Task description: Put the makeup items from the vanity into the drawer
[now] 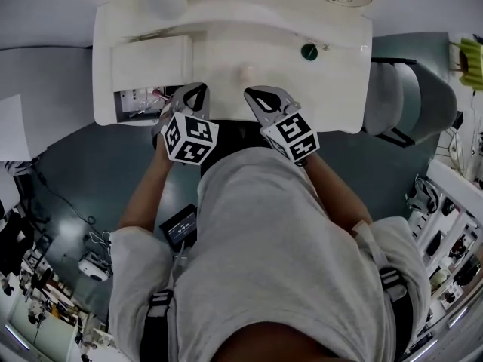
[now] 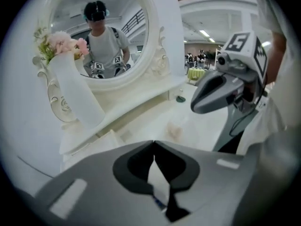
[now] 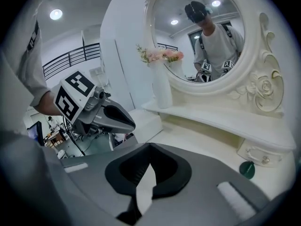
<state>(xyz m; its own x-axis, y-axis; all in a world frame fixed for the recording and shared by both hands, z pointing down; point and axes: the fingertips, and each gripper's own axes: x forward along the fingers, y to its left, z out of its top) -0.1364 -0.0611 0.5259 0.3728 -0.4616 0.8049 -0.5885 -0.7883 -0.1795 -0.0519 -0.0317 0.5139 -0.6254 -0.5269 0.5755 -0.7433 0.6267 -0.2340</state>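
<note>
The left forearm (image 1: pixel 147 191) and right forearm (image 1: pixel 339 194) reach toward 12 o'clock. The left gripper (image 1: pixel 190 96) and right gripper (image 1: pixel 263 99) sit side by side, angled downward, with jaws closed and empty.

Left tool (image 2: pixel 154 145) closed, mirror (image 2: pixel 101 36), flower vase (image 2: pixel 75 93)

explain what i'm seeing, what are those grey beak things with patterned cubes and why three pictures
No robot here: a person holds a handheld clamp in each hand, the left gripper and the right gripper; the patterned cubes are part of them. The head view looks down from the person's head; the other two cameras ride on the grippers, looking along their jaws. Both are shut, with nothing seen held. Below is a white vanity with a mirror and a vase of flowers. On it lie a small green item and a pale round item; its open drawer holds a few things.
</note>
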